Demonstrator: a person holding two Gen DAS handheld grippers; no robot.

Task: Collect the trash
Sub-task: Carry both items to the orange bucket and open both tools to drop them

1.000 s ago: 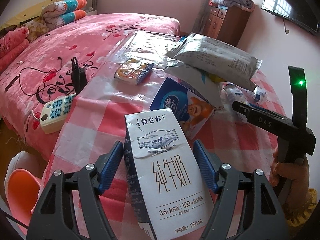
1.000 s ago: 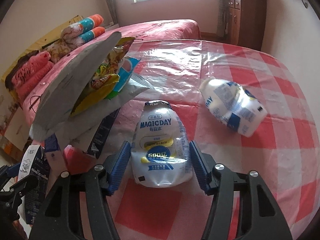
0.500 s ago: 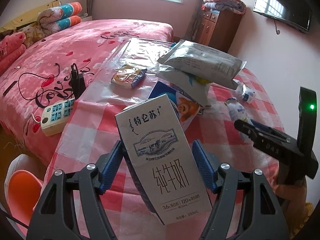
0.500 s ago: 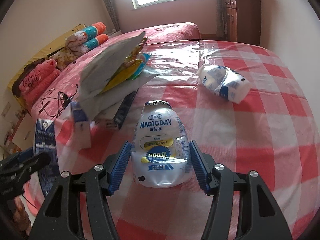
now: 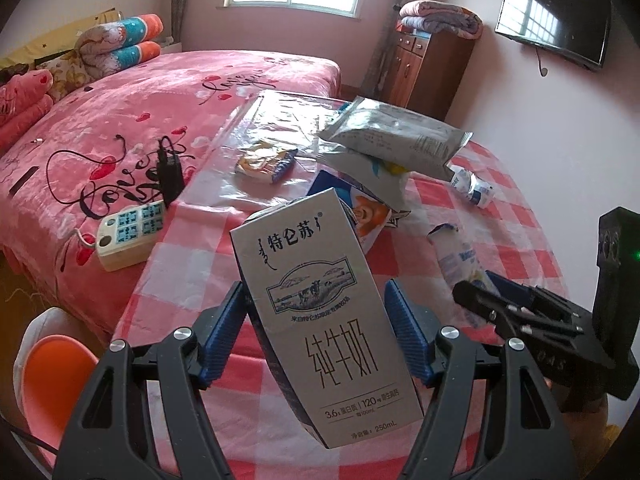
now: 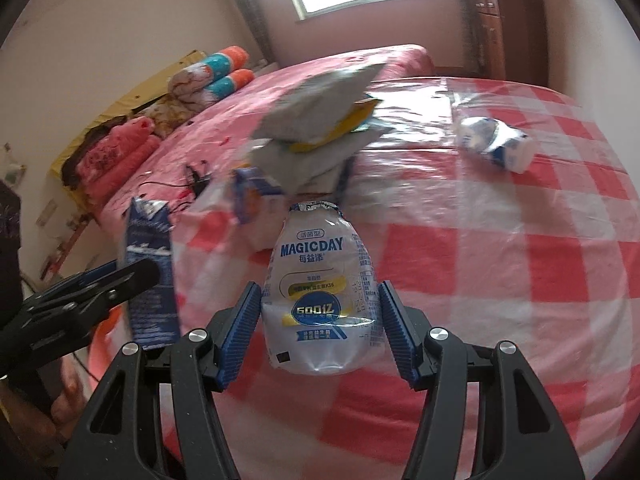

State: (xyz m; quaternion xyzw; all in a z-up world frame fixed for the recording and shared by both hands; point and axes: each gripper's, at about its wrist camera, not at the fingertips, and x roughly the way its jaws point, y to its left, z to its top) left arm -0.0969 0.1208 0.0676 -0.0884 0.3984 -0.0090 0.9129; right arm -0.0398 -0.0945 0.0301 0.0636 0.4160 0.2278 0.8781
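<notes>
Your left gripper [image 5: 316, 332] is clamped on a grey-and-white rectangular milk carton [image 5: 324, 308], which hangs tilted between the blue ribbed pads, clear of the red-and-white checked tabletop [image 5: 192, 256]. Your right gripper [image 6: 320, 328] is clenched on a crumpled clear plastic yoghurt-drink bottle with a blue-and-yellow label [image 6: 320, 296], also lifted off the cloth.

The carton is the weaker hold. It leans across the jaws, so the pads seem to bear on its edges rather than flat on its faces; a quick swing could let it twist and slide out. Keep the wrist steady while you carry it.

The bottle is soft and already dented. Squeeze harder and it may buckle and squirt out of the pads; ease off and it may drop.

The two grippers sit close together, each showing in the other's camera. If you bring both loads to one place at once, the tools or the carton and bottle could knock together.

No bin shows clearly in either view, so you cannot yet judge the drop point. Still on the tabletop are a stack of silver foil snack bags [image 5: 396, 136] leaning on a blue box, a second crushed white bottle [image 6: 496, 144] and a small yellow-and-blue wrapper [image 5: 266, 162]; brushing the stack would likely topple it.
</notes>
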